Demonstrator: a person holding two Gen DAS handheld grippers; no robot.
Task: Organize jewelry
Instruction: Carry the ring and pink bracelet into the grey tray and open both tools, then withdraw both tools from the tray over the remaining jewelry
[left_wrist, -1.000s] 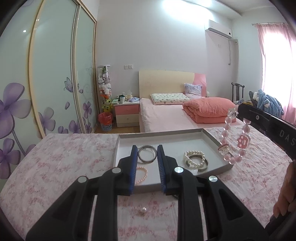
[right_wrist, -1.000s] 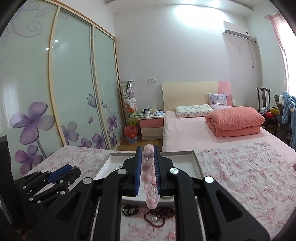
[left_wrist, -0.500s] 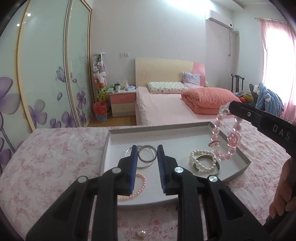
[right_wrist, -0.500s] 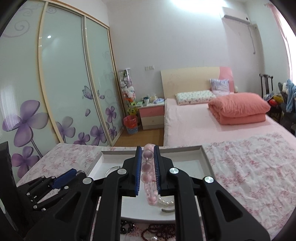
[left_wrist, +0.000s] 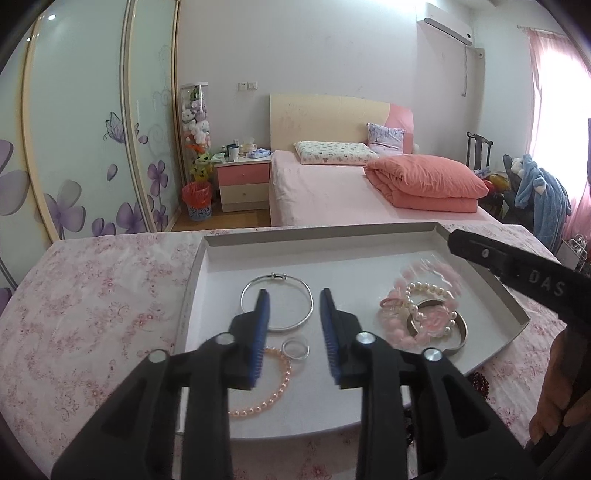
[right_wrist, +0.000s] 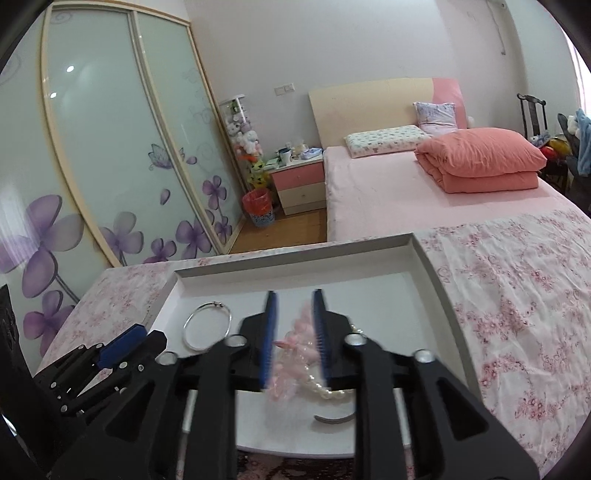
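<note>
the right gripper hangs low over the grey tray, its jaws parted and gripping nothing — the pink bead bracelet lies blurred beneath them on the tray's right side, draped over the pearl bracelet and a metal bangle, likely just let go there so like pieces sit together. the left gripper hovers wide open and empty over the silver bangle, near a small ring and a peach bead strand.
</note>
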